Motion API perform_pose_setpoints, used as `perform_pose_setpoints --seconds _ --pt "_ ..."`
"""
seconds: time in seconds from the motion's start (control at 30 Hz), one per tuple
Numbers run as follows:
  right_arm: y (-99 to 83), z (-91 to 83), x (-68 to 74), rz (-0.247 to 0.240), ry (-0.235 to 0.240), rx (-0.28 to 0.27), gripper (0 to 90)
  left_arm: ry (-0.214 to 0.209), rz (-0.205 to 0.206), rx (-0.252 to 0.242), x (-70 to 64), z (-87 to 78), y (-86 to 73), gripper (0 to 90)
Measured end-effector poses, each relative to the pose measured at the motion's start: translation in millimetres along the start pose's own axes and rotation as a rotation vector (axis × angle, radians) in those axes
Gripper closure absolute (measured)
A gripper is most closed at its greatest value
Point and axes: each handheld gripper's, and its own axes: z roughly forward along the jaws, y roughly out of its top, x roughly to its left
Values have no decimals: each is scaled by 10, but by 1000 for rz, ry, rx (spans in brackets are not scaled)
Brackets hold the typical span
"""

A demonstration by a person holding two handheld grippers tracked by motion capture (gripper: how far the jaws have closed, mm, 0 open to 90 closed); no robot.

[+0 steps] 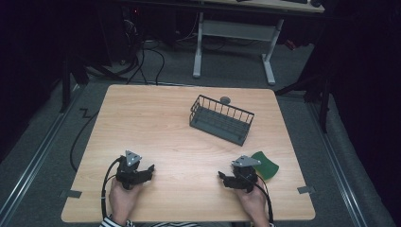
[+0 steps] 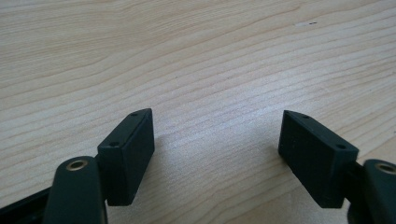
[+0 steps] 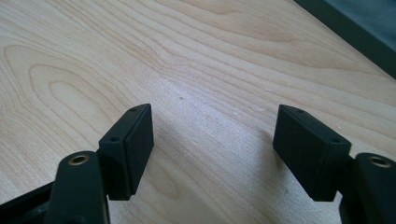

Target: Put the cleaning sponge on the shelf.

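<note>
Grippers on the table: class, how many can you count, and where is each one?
2. The left gripper is near the table's front left; the right gripper is near the front right, beside a green plate. Both are open.

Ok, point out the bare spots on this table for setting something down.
Free: the table's whole left half, and the strip between the left gripper and right gripper. Crowded: the wire basket right of centre, and the green piece beside the right gripper.

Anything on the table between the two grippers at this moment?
Nothing: in the high view, bare wooden table lies between the left gripper and right gripper.
</note>
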Motion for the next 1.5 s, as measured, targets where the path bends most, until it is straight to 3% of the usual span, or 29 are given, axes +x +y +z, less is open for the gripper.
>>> perform_pose_setpoints --seconds 0.73,1.03,1.1,1.23,1.4,1.5 --pt "-4 -5 -6 3 -2 2 274 -5 1 5 -10 7 7 240" --pt "-1 5 -4 12 -10 14 184 -12 0 11 -10 0 14 248" --pt "1 8 -5 23 -24 20 168 -35 -10 19 5 3 39 250" --pt "-3 4 3 20 -23 19 176 -65 -43 -5 13 -16 92 248" --pt "-6 -21 29 18 -10 14 262 -72 -23 -15 -33 -36 163 259" --pt "-7 -51 25 47 11 8 269 -90 -21 -17 -47 -53 215 260"
